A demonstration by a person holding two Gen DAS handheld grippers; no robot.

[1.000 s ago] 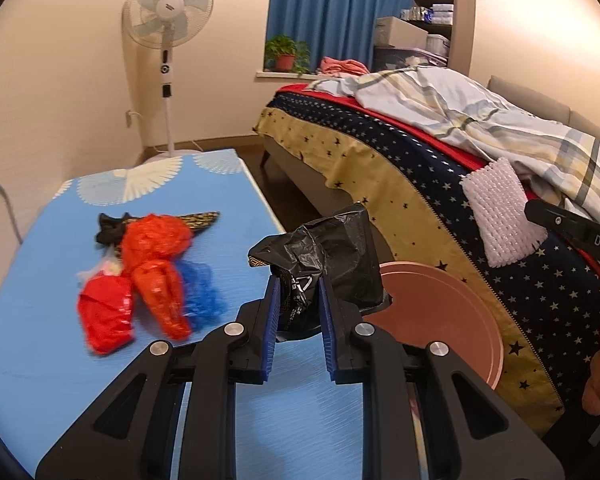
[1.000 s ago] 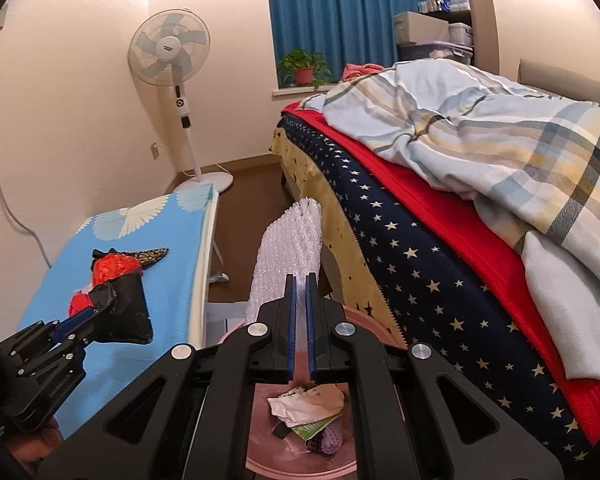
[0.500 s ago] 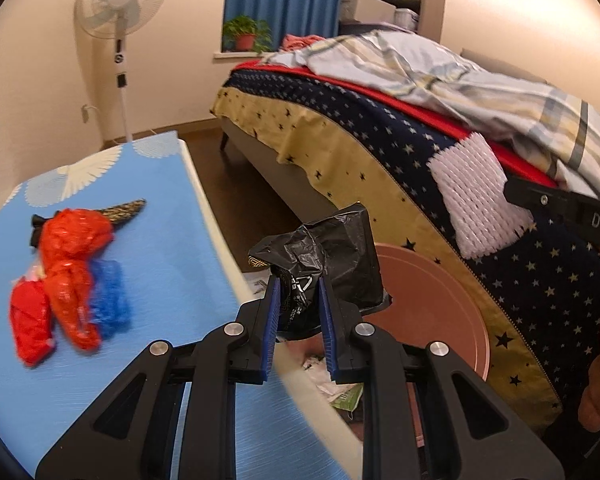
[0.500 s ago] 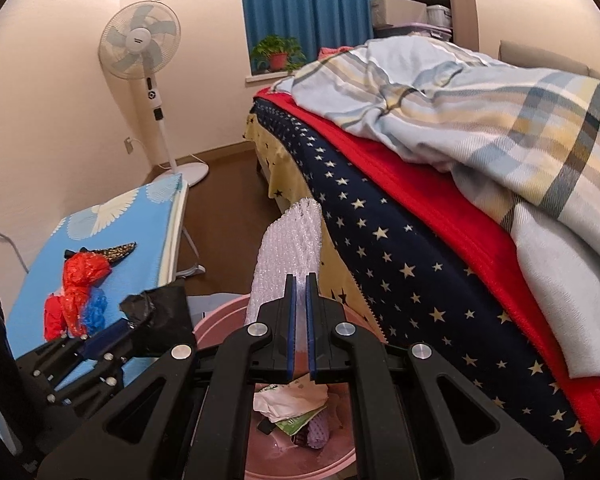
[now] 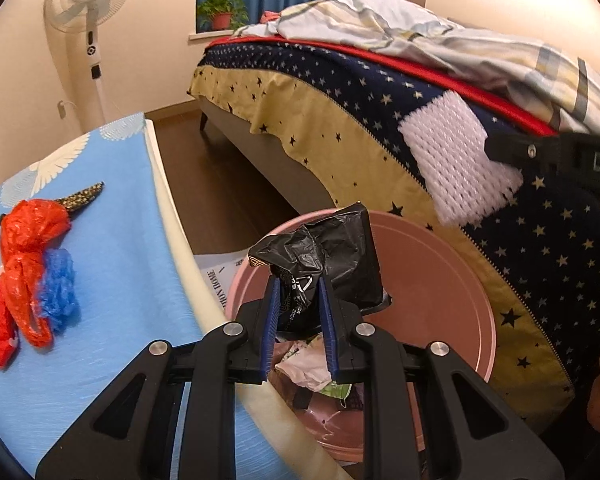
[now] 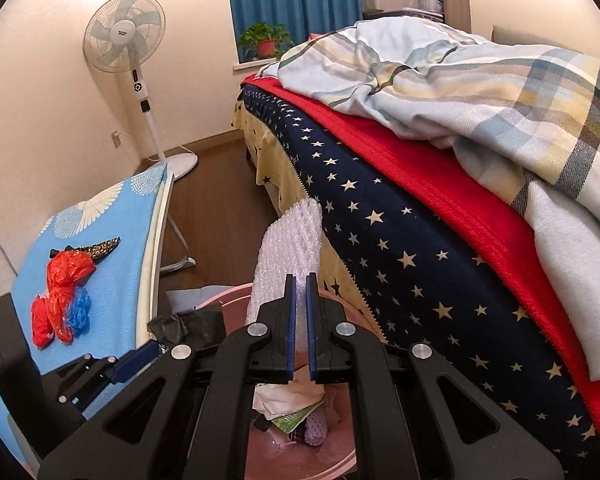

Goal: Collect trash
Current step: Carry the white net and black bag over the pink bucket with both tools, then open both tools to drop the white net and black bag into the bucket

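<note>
Over the pink bin, my left gripper pinches a crumpled black wrapper; my right gripper clamps white foam netting; drop-off looks next: spread both, then fetch the red bags.
</note>
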